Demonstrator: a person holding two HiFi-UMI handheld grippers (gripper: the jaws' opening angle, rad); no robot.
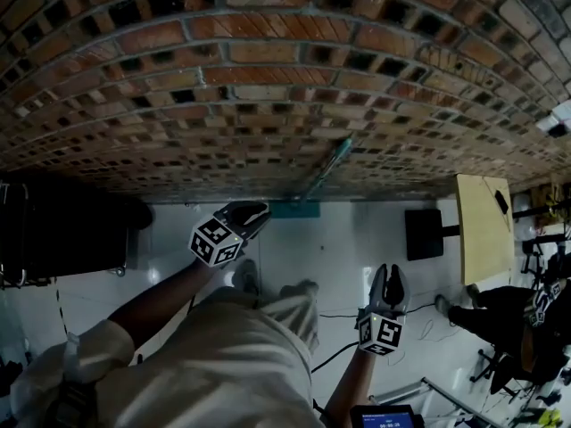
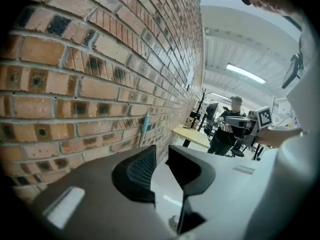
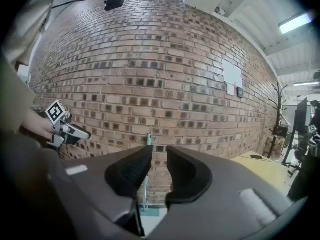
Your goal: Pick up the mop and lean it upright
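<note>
The mop stands leaning against the brick wall (image 1: 268, 78), its teal handle (image 1: 334, 160) slanting up from the flat teal head (image 1: 294, 209) on the white floor. In the left gripper view the handle (image 2: 144, 128) shows against the bricks, well beyond the jaws. The right gripper view has the handle (image 3: 148, 143) and head (image 3: 150, 212) far off, seen through the gap between the jaws. My left gripper (image 1: 252, 214) hovers just left of the mop head, open and empty. My right gripper (image 1: 391, 276) is further from the wall, to the right, slightly open with nothing in it.
A dark cabinet (image 1: 62, 230) stands at the wall on the left. A yellow table (image 1: 484, 226) and a black box (image 1: 423, 233) are at the right, with a seated person (image 1: 500, 315) beyond. Cables (image 1: 335, 355) lie on the floor.
</note>
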